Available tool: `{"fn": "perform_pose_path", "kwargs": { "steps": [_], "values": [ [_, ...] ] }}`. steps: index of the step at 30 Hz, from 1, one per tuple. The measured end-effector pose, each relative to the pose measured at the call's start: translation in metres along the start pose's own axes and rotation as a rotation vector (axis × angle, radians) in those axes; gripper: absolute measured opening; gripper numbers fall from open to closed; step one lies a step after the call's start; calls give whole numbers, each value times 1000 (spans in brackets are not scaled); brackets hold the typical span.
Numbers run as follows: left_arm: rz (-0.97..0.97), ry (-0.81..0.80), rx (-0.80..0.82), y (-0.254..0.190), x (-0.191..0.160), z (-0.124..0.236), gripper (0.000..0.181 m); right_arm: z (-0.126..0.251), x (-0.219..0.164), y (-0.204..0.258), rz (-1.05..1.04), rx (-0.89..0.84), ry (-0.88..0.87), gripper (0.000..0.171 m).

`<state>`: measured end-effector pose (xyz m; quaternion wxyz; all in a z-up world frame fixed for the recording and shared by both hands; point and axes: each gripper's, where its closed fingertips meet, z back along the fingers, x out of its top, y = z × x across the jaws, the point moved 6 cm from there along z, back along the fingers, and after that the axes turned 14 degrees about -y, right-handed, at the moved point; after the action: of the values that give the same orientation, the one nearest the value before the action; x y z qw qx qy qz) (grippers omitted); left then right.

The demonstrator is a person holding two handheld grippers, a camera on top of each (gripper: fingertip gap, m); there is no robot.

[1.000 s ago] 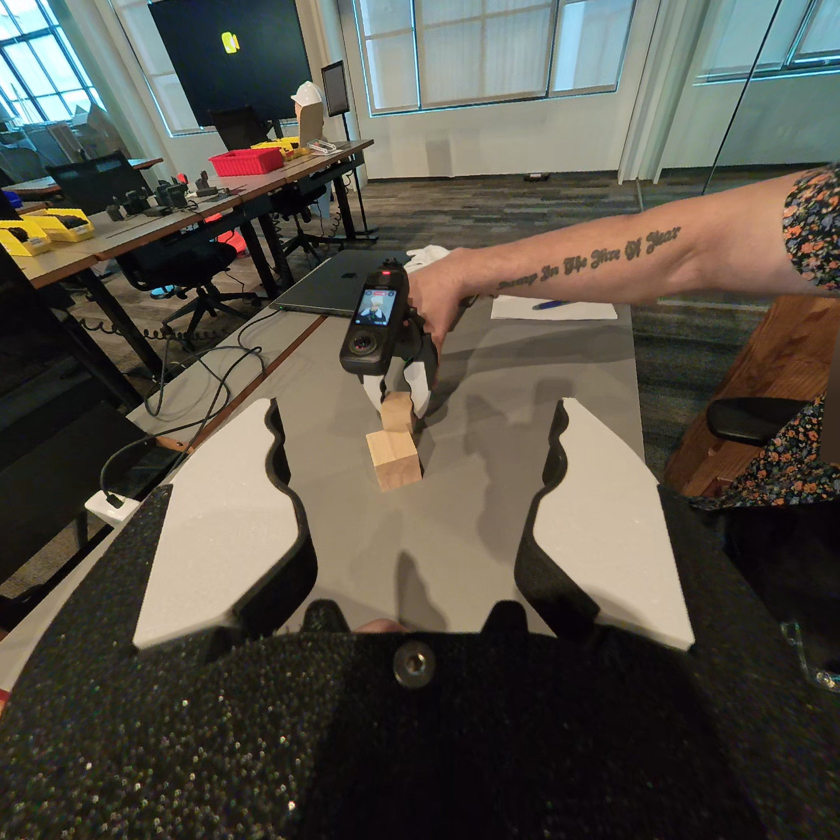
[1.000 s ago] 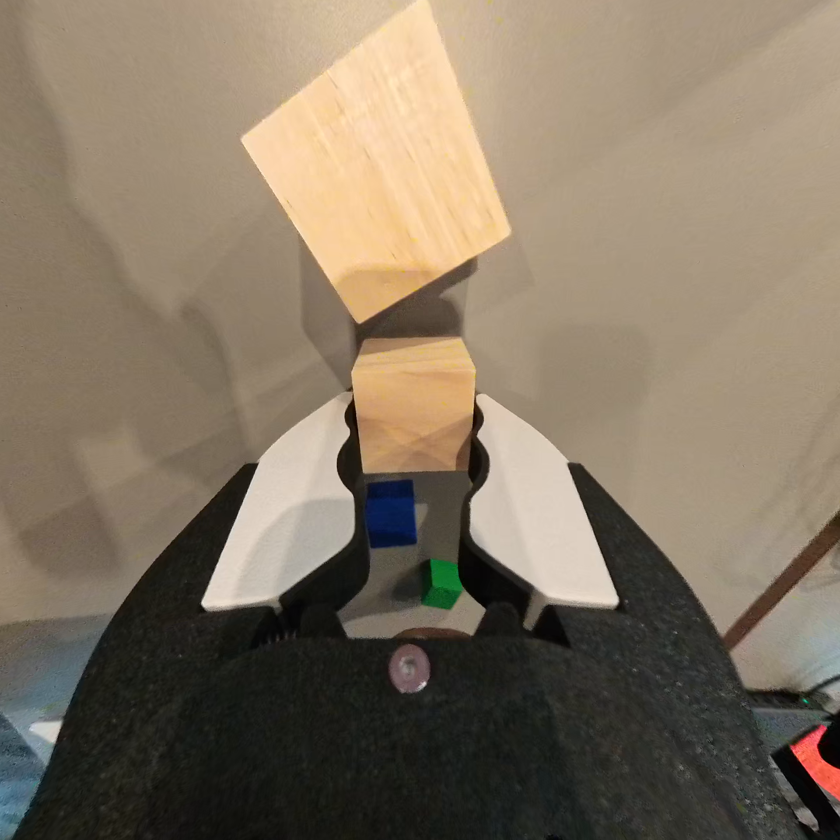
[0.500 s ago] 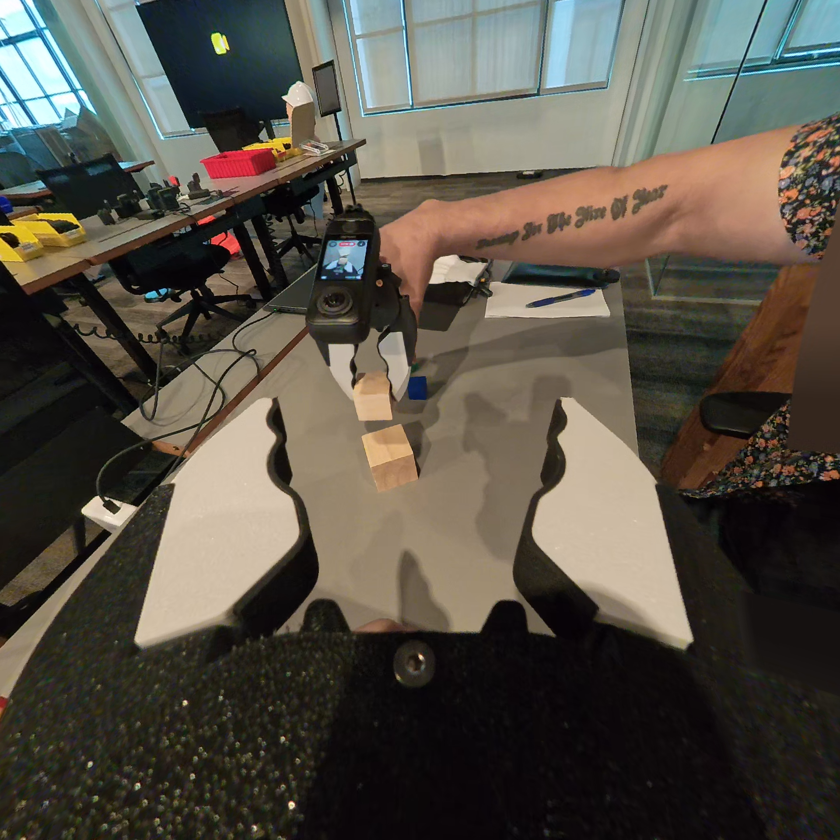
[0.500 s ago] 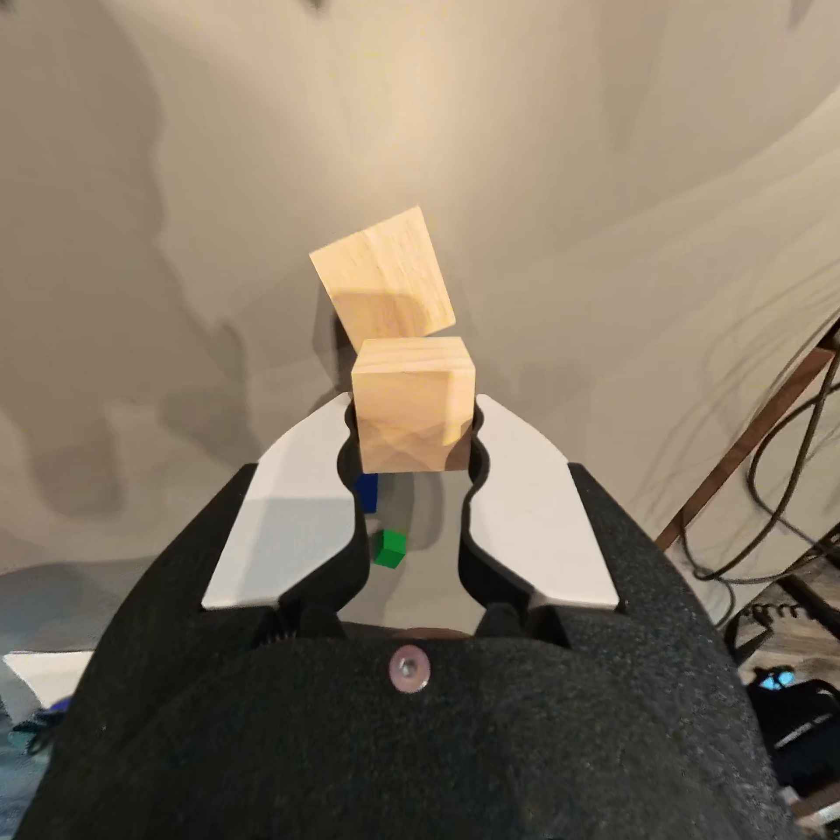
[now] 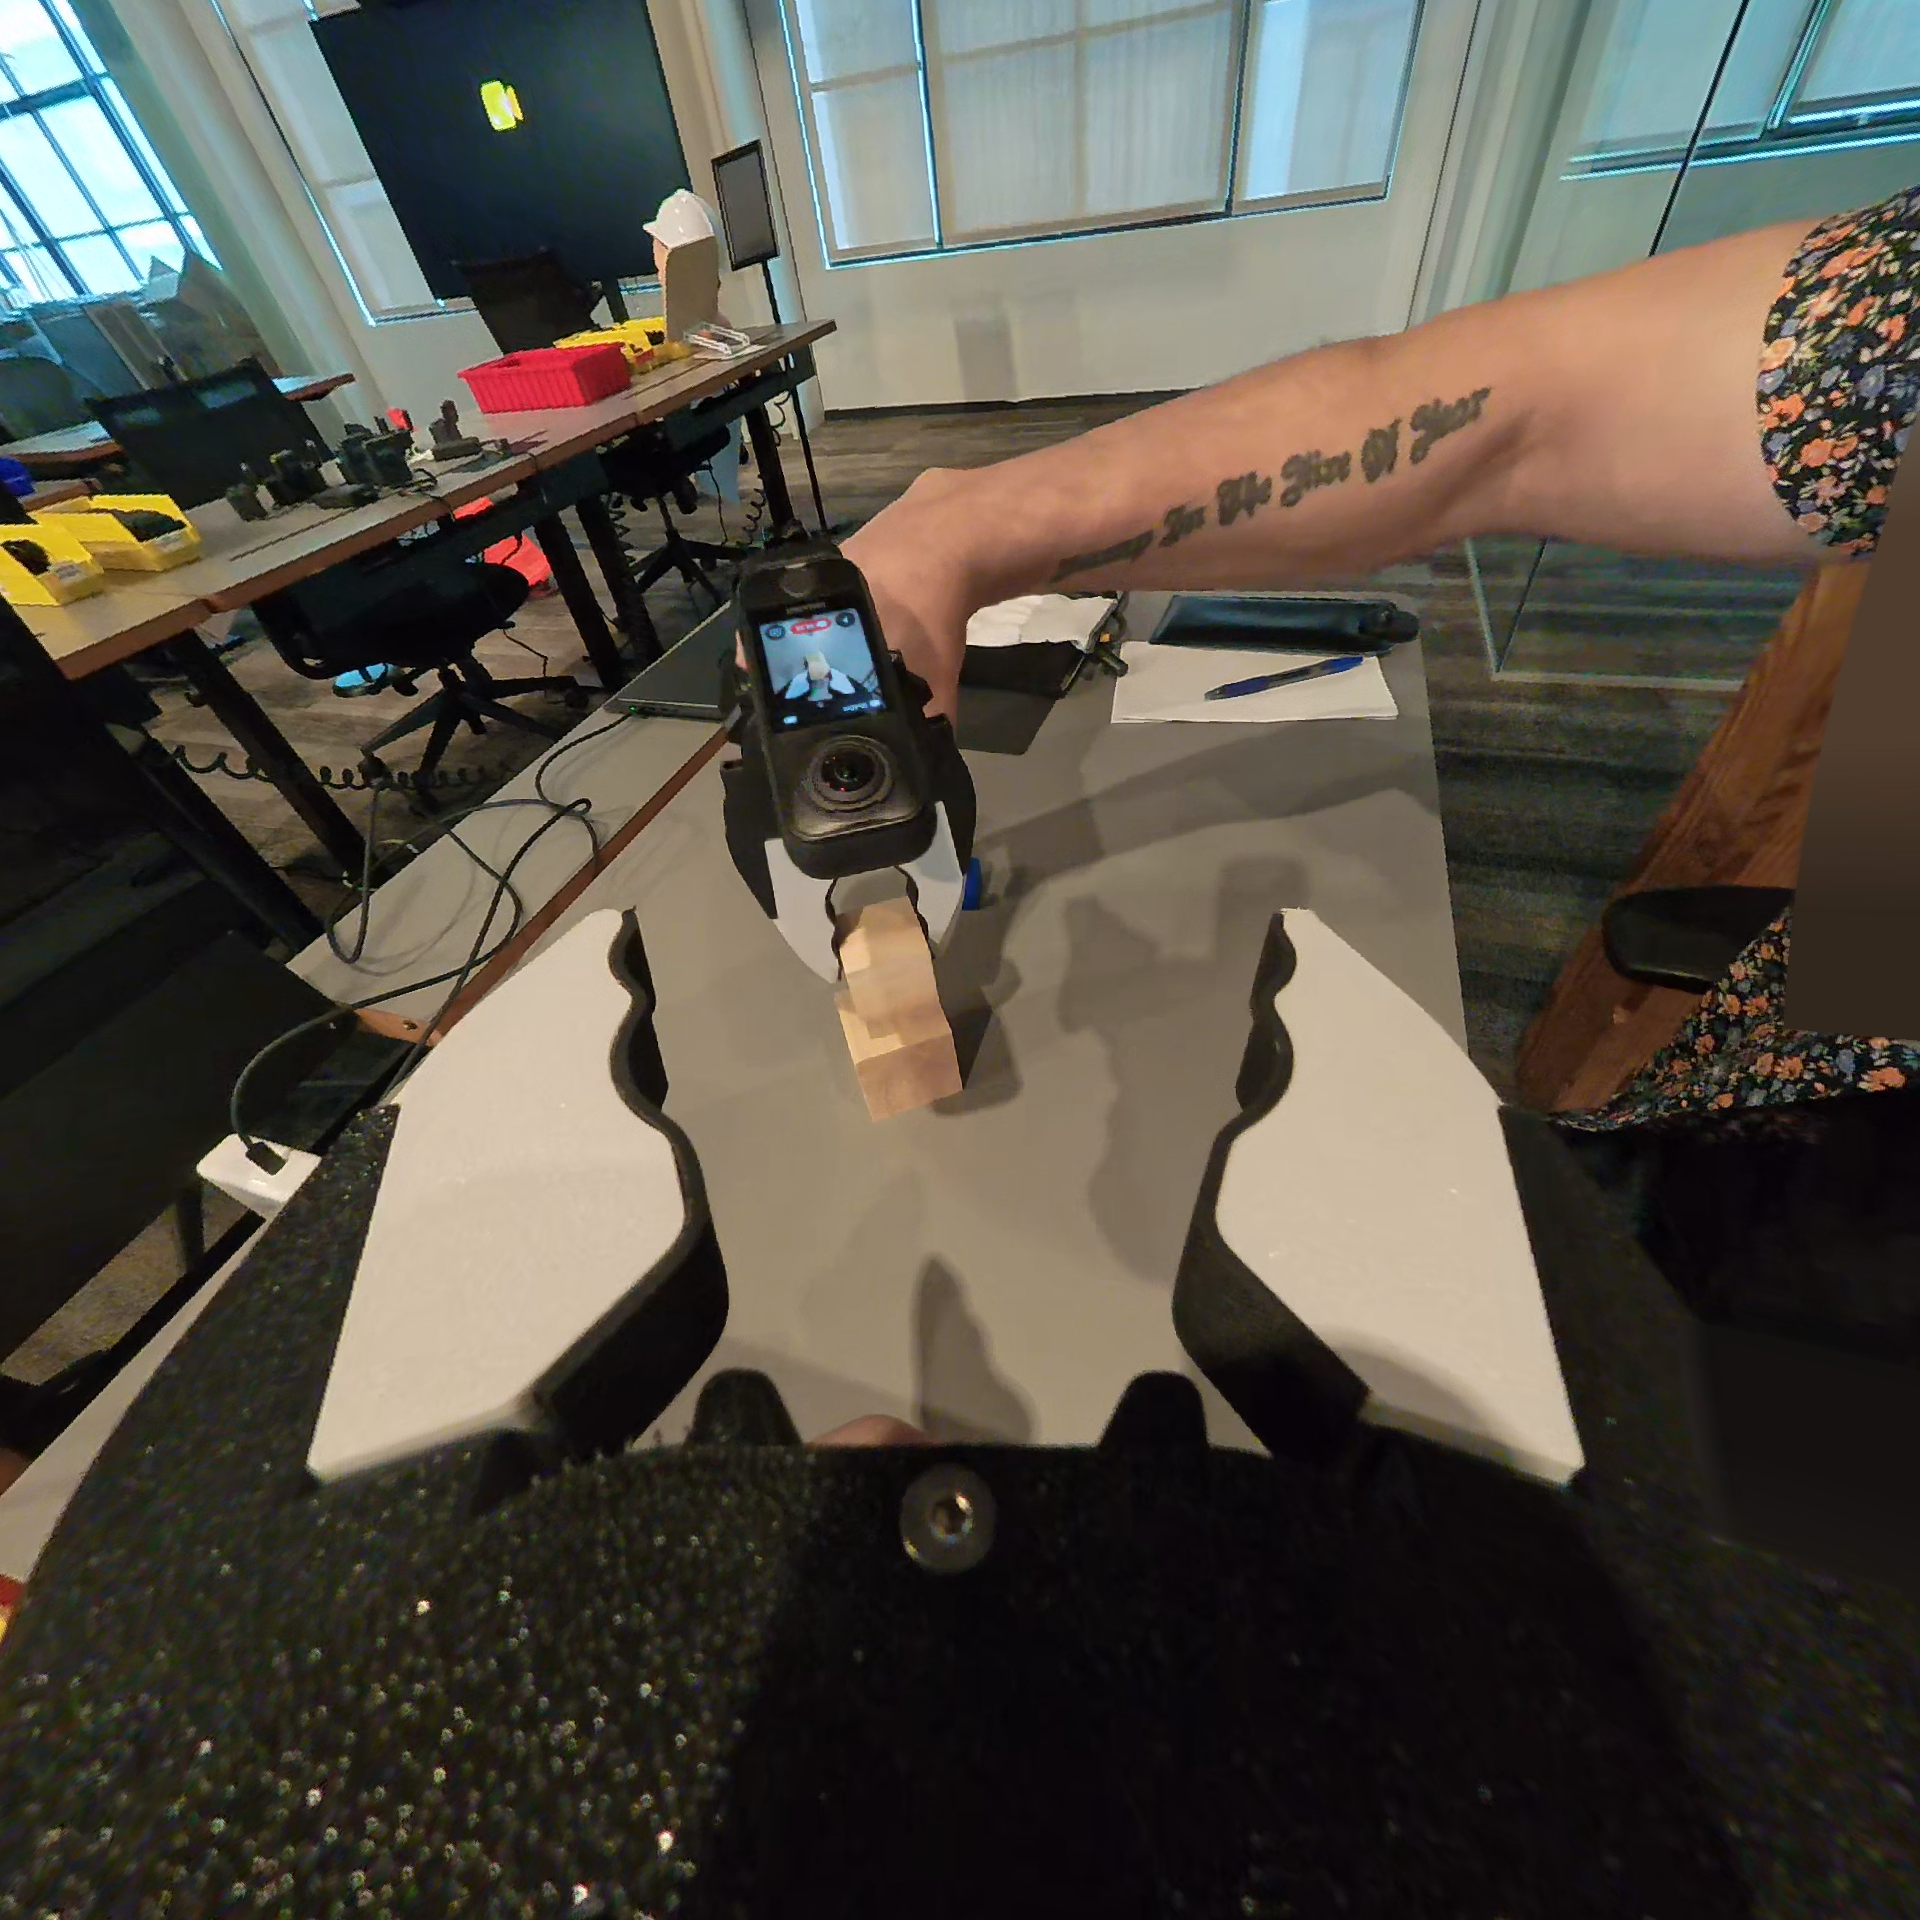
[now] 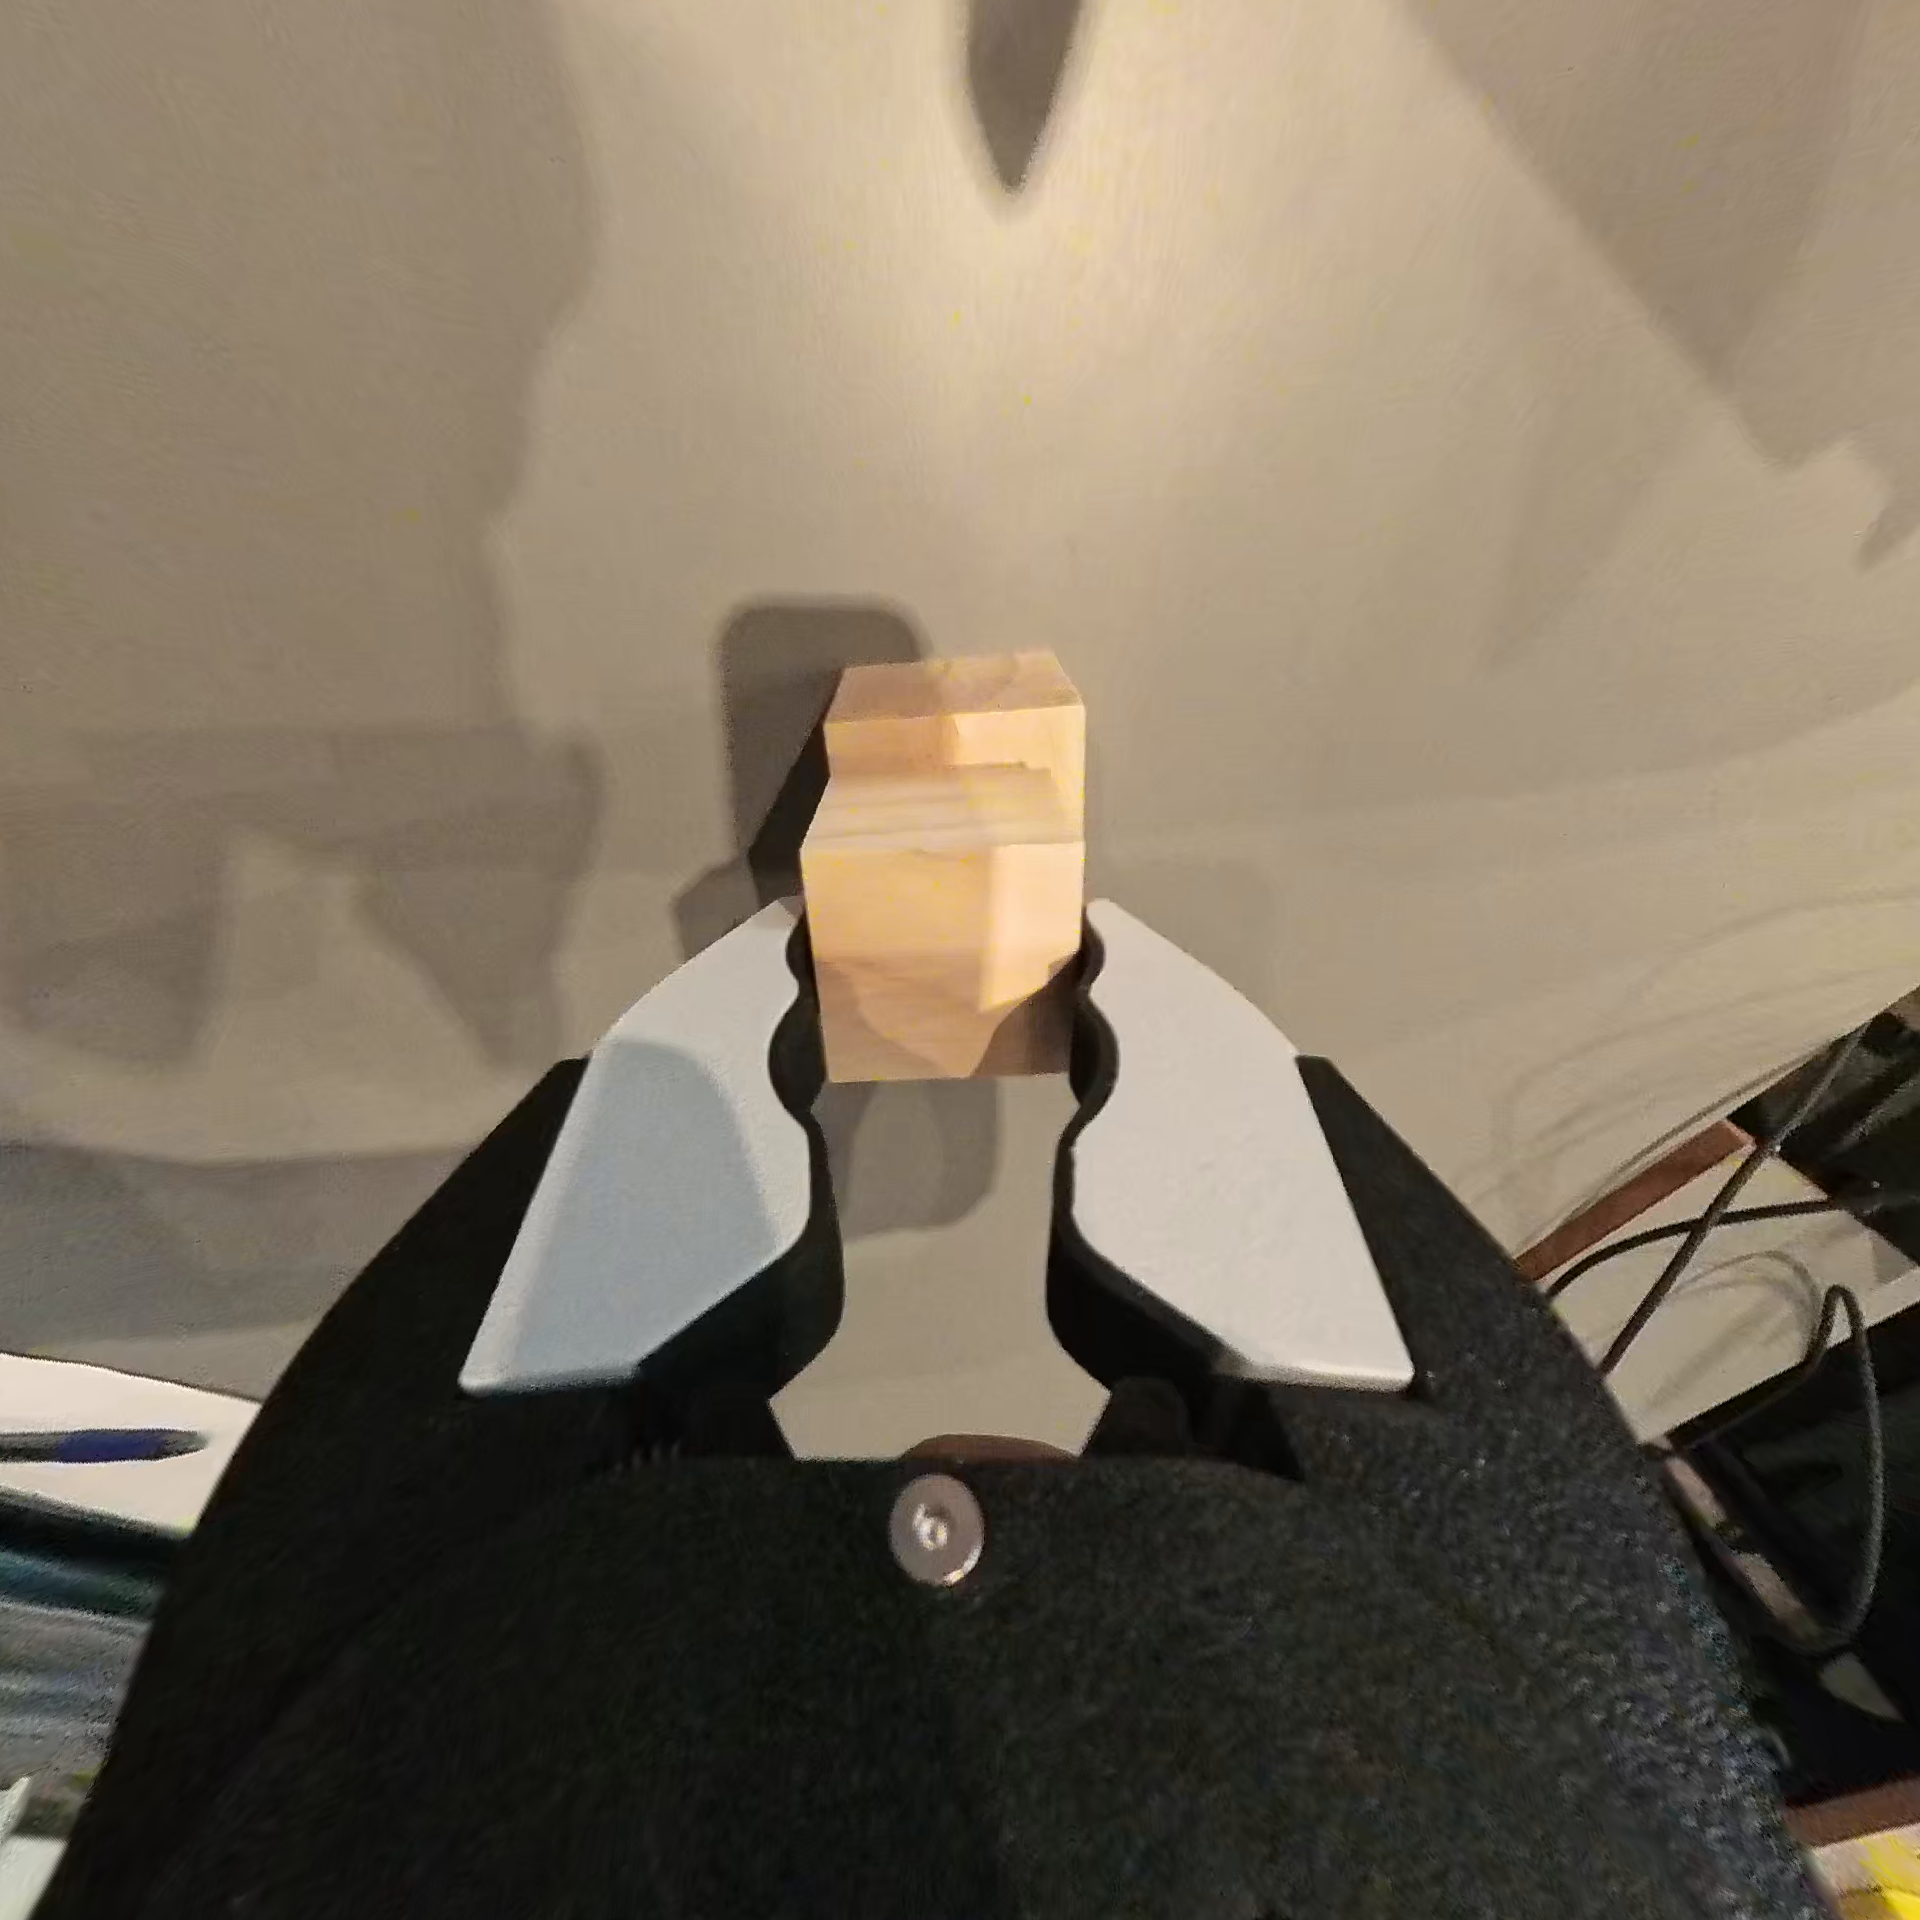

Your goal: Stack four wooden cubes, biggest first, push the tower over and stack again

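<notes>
Right now my right gripper [image 6: 940, 940] clamps a wooden cube [image 6: 940, 935] directly over, maybe touching, the 2nd cube [image 5: 902, 1044] on the grey table [image 5: 1195, 935], left gripper [image 5: 951, 1091] wide open w/ nothing, well back.

The blue block [image 5: 969, 891] is mostly hidden behind the right claw [image 5: 878, 940].
</notes>
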<state>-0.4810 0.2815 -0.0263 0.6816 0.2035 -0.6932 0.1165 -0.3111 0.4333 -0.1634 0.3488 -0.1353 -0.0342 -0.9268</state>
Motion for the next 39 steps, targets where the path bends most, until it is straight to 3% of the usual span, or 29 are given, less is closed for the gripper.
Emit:
{"fn": "perform_pose_path", "kwargs": {
  "steps": [39],
  "values": [
    [11,23,-20,-2,-6,-6,106,-14,-12,2,1,26,-25,45]
  ]
}}
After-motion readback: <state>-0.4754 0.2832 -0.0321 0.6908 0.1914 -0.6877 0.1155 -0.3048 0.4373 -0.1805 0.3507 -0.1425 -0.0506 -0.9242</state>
